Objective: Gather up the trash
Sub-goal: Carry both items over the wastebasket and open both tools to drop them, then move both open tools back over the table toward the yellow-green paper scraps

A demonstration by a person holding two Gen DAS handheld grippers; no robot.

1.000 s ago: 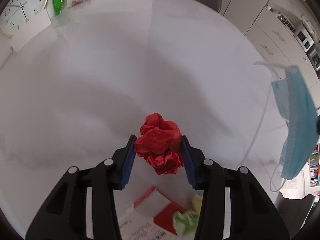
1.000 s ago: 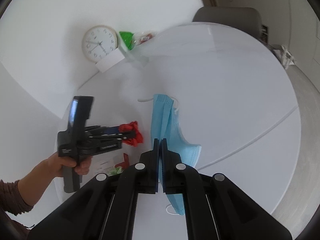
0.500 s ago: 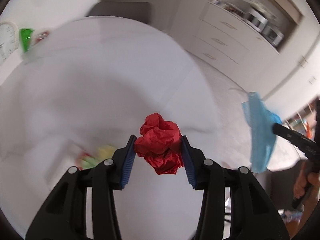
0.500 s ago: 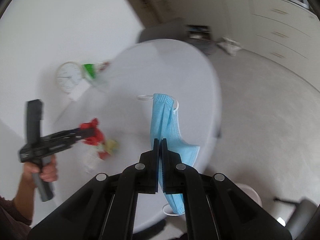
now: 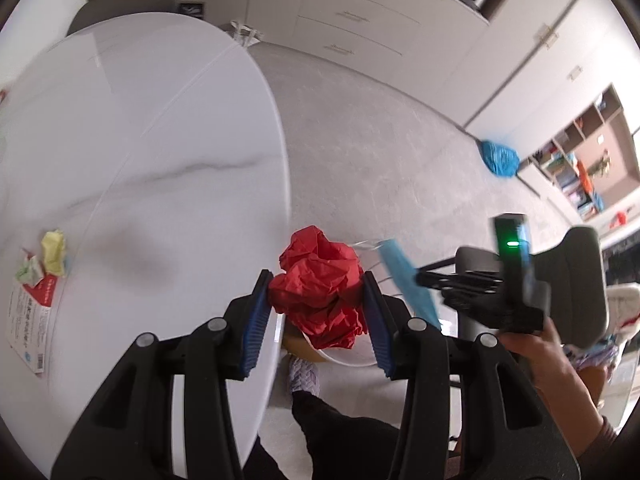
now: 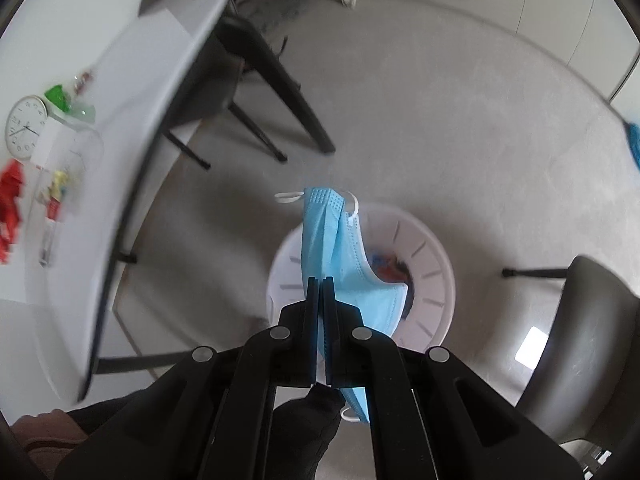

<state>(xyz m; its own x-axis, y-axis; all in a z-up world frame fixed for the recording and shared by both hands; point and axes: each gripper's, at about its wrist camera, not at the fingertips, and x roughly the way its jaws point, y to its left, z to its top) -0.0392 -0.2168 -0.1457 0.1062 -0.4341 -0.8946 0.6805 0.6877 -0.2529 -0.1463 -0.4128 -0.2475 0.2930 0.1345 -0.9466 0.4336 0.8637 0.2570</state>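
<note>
1. Left gripper (image 5: 318, 300) grips a crumpled ball of red paper (image 5: 320, 284) between its blue pads, jaws partway apart and pressed on either side of the wad, which hangs past the rim of the white marble-look worktop (image 5: 140, 160) and above the floor.
2. Right gripper (image 6: 320, 292) is closed tight on a blue surgical mask (image 6: 340, 252), pinched near one edge, the rest of the mask and its white ear loops dangling free.
3. Directly beneath the mask stands a round white waste bin (image 6: 432, 276), its mouth open; some coloured scraps already lie at the bottom, though what they are is too blurred to tell.
4. Progress, as judged from the scene: two pieces are lifted off the worktop and carried to the bin, but neither has been let go yet.
5. Left to do on the worktop: a yellow paper wad (image 5: 54, 252), a pale green scrap (image 5: 28, 274) touching it, and a red-and-white printed leaflet (image 5: 30, 316) just beside them near the edge.
6. Farther back, in the right wrist view, a green wrapper (image 6: 58, 96) lies near a wall clock (image 6: 24, 132) propped at the far side; it likely counts as trash too.
</note>
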